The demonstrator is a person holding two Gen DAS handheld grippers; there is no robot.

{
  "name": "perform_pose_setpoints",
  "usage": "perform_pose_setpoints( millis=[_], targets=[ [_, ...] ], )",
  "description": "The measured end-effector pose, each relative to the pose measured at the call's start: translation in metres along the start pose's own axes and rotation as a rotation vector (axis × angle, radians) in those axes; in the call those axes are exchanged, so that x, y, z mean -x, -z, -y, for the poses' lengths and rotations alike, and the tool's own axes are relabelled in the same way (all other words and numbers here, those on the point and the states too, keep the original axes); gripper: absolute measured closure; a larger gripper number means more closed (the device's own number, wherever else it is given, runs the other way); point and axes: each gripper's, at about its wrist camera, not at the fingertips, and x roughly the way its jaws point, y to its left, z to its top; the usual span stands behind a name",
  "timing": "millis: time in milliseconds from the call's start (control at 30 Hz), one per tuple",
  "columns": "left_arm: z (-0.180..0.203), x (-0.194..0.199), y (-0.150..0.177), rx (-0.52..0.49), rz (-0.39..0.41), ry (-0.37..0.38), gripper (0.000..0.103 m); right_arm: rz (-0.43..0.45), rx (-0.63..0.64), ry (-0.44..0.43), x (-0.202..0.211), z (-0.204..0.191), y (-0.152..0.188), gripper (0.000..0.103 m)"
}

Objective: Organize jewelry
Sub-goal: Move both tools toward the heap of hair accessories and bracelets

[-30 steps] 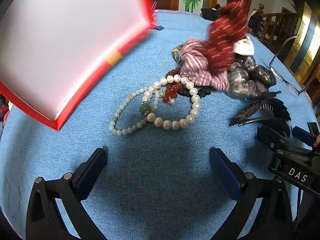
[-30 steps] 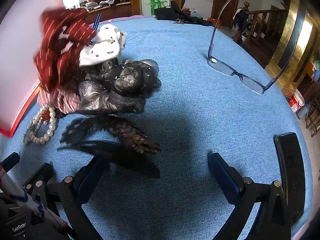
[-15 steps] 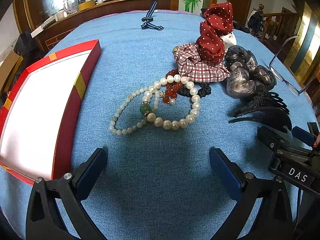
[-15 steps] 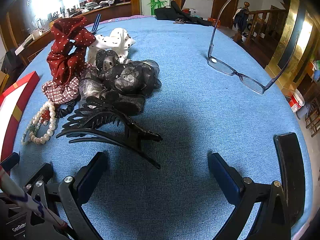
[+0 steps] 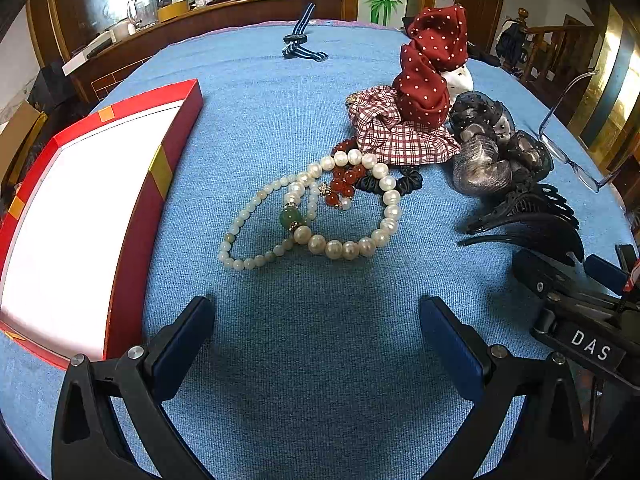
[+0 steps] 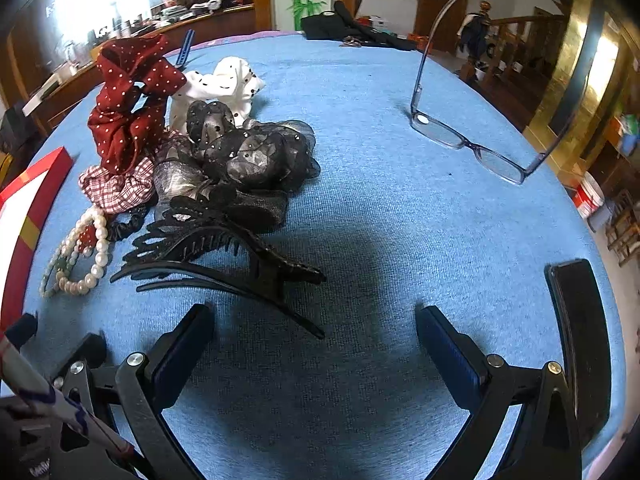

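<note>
A pearl bracelet, a pale jade bead bracelet and a red bead bracelet lie tangled on the blue cloth, straight ahead of my open left gripper. An open red box with a white inside lies to their left. Scrunchies sit behind: red dotted, checked, grey-black. A black claw clip lies just ahead and left of my open right gripper, which holds nothing. The bracelets show at the left in the right wrist view.
Glasses stand on the cloth at the right. A striped watch strap lies at the far side. A black phone rests by the right edge. The right gripper's body is close at the left view's right side.
The red box, held tilted in the air a second ago, now lies flat at the left. The scrunchies and claw clip have stopped moving. Both grippers stayed in place.
</note>
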Motion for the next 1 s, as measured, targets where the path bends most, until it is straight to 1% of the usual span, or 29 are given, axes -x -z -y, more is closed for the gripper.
perform_pose_setpoints(
  millis=[67,100,133,167,267,333,367,433,467,500,567,600,700,800,1000],
  targets=[
    [-0.004,0.005,0.001,-0.027,-0.011,0.012,0.0,0.002,0.004,-0.016,0.003,0.001,0.002,0.0],
    [-0.007,0.01,0.003,-0.027,0.0,0.03,0.0,0.001,0.008,-0.036,0.006,0.002,0.004,0.0],
    [-0.012,0.018,0.005,-0.027,0.025,0.043,0.0,0.002,-0.001,-0.065,0.011,0.004,0.005,0.001],
    [-0.015,0.029,0.009,-0.028,0.052,0.039,0.0,0.01,-0.016,-0.087,0.017,0.006,0.007,0.001],
    [-0.027,0.064,0.014,-0.049,0.149,0.043,0.0,0.069,-0.05,-0.126,0.044,0.015,0.014,0.001],
    [-0.033,0.081,0.015,-0.061,0.185,0.043,0.0,0.119,-0.07,-0.148,0.064,0.019,0.018,0.001],
    [-0.035,0.087,0.014,-0.073,0.191,0.052,0.0,0.133,-0.083,-0.163,0.071,0.021,0.02,0.001],
    [-0.037,0.099,0.015,-0.095,0.222,0.053,0.0,0.15,-0.107,-0.2,0.086,0.022,0.023,0.001],
    [-0.037,0.103,0.016,-0.115,0.235,0.055,0.0,0.157,-0.11,-0.204,0.09,0.02,0.023,0.001],
    [-0.035,0.106,0.016,-0.129,0.239,0.061,0.0,0.154,-0.103,-0.203,0.093,0.018,0.023,0.001],
    [-0.035,0.109,0.014,-0.142,0.242,0.087,0.0,0.144,-0.078,-0.232,0.101,0.013,0.02,0.001],
    [-0.034,0.109,0.013,-0.147,0.245,0.093,0.0,0.15,-0.074,-0.244,0.105,0.012,0.021,0.001],
    [-0.031,0.111,0.011,-0.164,0.245,0.094,0.0,0.178,-0.049,-0.238,0.113,0.01,0.024,0.001],
    [-0.03,0.106,0.01,-0.165,0.229,0.094,0.0,0.165,-0.028,-0.235,0.11,0.009,0.025,0.001],
    [-0.027,0.096,0.011,-0.167,0.194,0.096,0.0,0.15,0.005,-0.257,0.104,0.008,0.024,0.002]
  ],
)
